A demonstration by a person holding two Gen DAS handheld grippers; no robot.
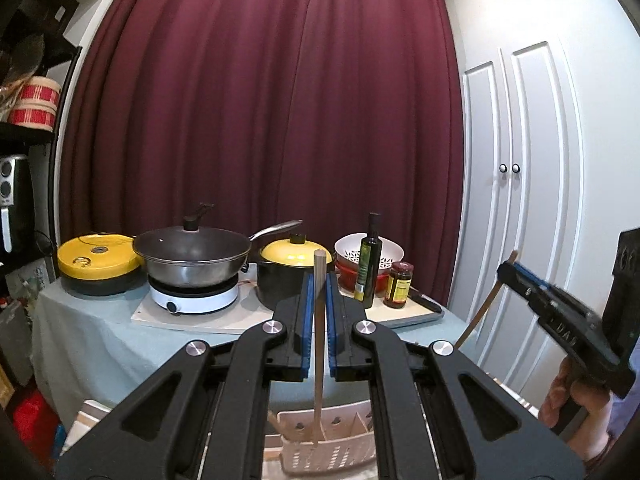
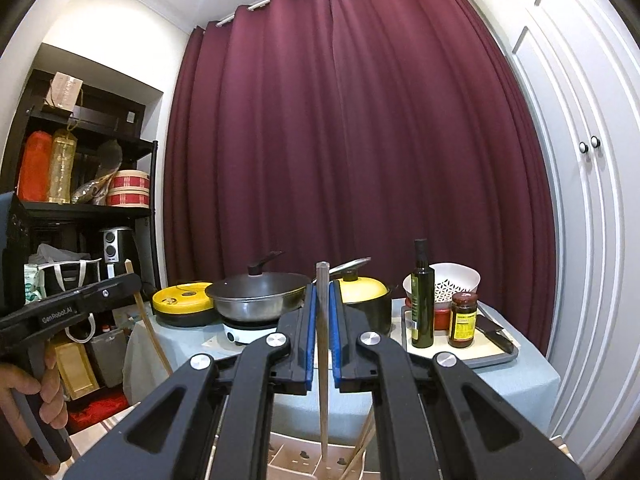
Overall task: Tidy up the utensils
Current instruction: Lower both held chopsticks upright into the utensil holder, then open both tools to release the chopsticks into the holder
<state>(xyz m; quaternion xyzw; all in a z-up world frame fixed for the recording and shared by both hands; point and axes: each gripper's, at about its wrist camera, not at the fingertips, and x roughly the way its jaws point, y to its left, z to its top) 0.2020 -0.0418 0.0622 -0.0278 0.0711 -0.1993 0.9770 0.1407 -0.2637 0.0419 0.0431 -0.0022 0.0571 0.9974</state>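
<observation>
The left gripper (image 1: pixel 319 280) and right gripper (image 2: pixel 322 292) are held level side by side, jaws nearly closed, each clamping a thin upright stick; a hand (image 1: pixel 568 400) grips each handle.

Two grippers: the left gripper (image 1: pixel 319 280) and the right gripper (image 2: pixel 321 294), and each pinches one wooden stick. That makes two held sticks, one (image 1: pixel 319 344) and one (image 2: pixel 323 360). One white basket (image 1: pixel 328 446) sits below them. Behind the basket is one table (image 1: pixel 92 332). On it are one wok (image 1: pixel 192 258), one black pot with a yellow lid (image 1: pixel 294 276), one round yellow cooker (image 1: pixel 98 268), one dark bottle (image 1: pixel 369 264), one jar (image 1: pixel 398 285) and one white strainer bowl (image 1: pixel 390 254)
</observation>
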